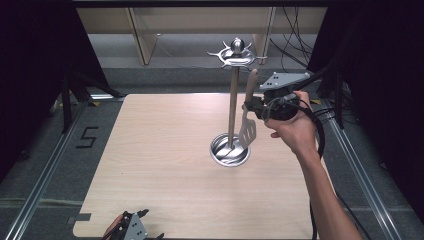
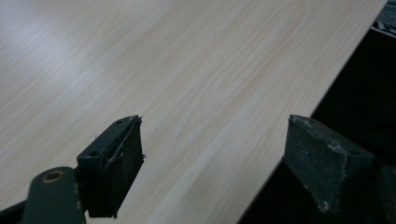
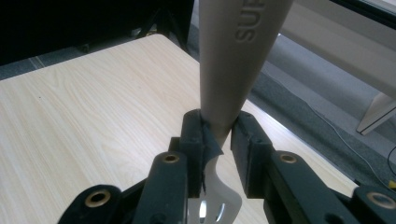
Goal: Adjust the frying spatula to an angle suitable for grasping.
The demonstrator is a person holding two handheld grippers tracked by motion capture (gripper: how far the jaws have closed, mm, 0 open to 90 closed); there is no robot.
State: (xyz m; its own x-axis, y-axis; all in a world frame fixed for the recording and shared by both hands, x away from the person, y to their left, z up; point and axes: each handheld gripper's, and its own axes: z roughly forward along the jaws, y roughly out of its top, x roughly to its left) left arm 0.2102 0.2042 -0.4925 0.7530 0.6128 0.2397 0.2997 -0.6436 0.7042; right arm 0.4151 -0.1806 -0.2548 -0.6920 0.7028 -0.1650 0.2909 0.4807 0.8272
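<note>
The right claw (image 1: 253,108) has a black body, topped by a grey three-cornered plate (image 1: 283,80) dotted with small dark screws. A thick black cable (image 1: 318,131) loops from it toward 5 o'clock along the person's bare, sleeveless forearm (image 1: 325,195). In its own view, the right claw (image 3: 218,133) shows two matte black jaws on black links pinned with brass-coloured rivets (image 3: 171,158). The left claw (image 2: 212,154) has scuffed, dusty black pads (image 2: 322,158) and one brass rivet (image 2: 52,176) at 8 o'clock. In the high view, the left claw (image 1: 145,225) carries a similar grey plate (image 1: 135,228).
</note>
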